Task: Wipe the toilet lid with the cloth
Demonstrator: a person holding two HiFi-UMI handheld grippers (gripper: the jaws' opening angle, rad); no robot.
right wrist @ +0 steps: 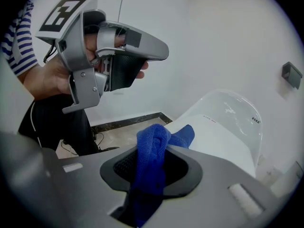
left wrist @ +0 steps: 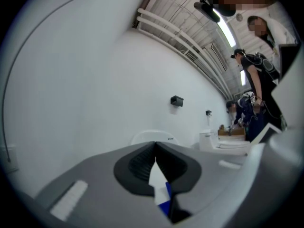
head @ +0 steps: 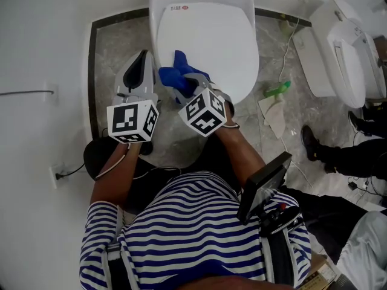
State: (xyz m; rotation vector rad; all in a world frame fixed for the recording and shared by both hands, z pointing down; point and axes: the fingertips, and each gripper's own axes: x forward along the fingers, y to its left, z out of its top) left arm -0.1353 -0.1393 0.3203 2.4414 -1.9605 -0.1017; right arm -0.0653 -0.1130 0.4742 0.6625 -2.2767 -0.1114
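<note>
The white toilet lid [head: 208, 47] is down and fills the top centre of the head view. My right gripper [head: 181, 89] is shut on a bunched blue cloth [head: 178, 71], held low over the lid's near left part. In the right gripper view the cloth [right wrist: 149, 141] sticks out between the jaws, with the lid [right wrist: 223, 132] just beyond. Whether the cloth touches the lid I cannot tell. My left gripper [head: 143, 56] hangs left of the toilet over the floor, pointing level, its jaws meeting at the tips with nothing held. From the left gripper [left wrist: 155, 146], the lid [left wrist: 152, 137] shows ahead.
A second white toilet [head: 344, 47] stands at the right. A green spray bottle [head: 278, 89] and a pale rag [head: 275, 113] lie on the marble floor between the toilets. A person's shoe [head: 311, 141] is at the right. A wall socket with a cable [head: 57, 174] is at the left.
</note>
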